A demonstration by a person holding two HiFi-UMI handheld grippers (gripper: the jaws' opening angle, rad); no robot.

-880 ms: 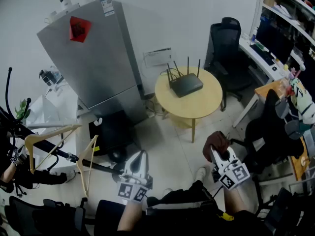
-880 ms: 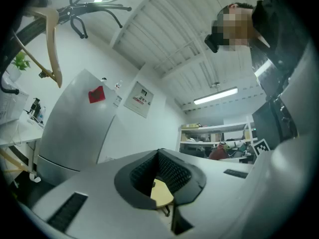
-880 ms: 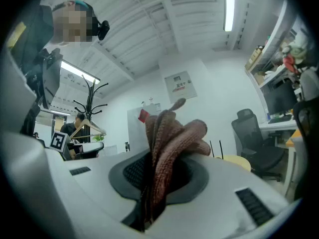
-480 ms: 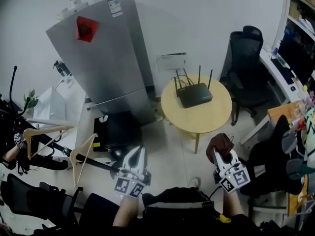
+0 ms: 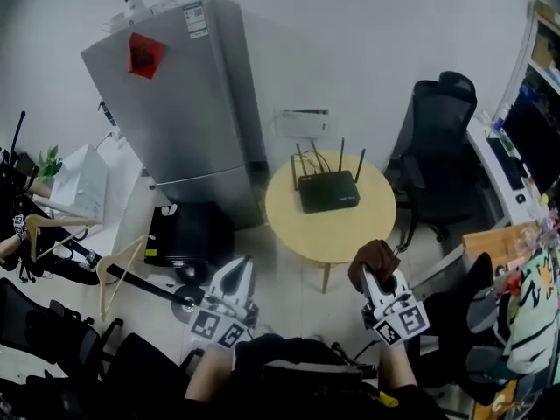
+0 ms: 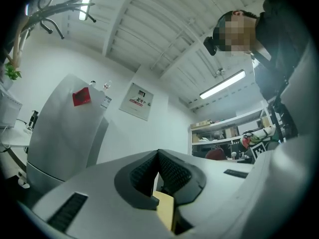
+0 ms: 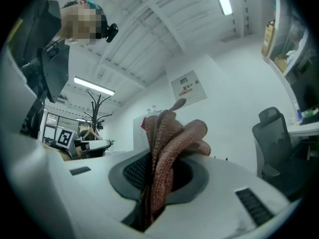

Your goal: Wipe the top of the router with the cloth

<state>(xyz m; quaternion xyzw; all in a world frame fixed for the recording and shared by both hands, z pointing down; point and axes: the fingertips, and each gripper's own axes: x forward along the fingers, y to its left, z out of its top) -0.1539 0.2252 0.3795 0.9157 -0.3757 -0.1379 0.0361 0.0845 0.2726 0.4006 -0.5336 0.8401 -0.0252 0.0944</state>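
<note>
Clutching the cloth (image 5: 374,257), the right gripper (image 5: 377,278) hovers near the counter (image 5: 350,234) bearing the router (image 5: 328,191); the left gripper (image 6: 158,157) is clenched, empty.

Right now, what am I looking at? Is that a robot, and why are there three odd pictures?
There is no robot. A person carries a two-jaw clamp with a marker cube in each hand. The head view comes from a camera on the person's head, looking down. The other two views come from cameras riding on the clamps, looking along their jaws. The right hand-held gripper is shut on a brown cloth. The left hand-held gripper is shut and empty. Ahead stands a round yellow table with a black router on it, antennas up; nothing touches it yet. A silver refrigerator stands to the table's left.
</note>
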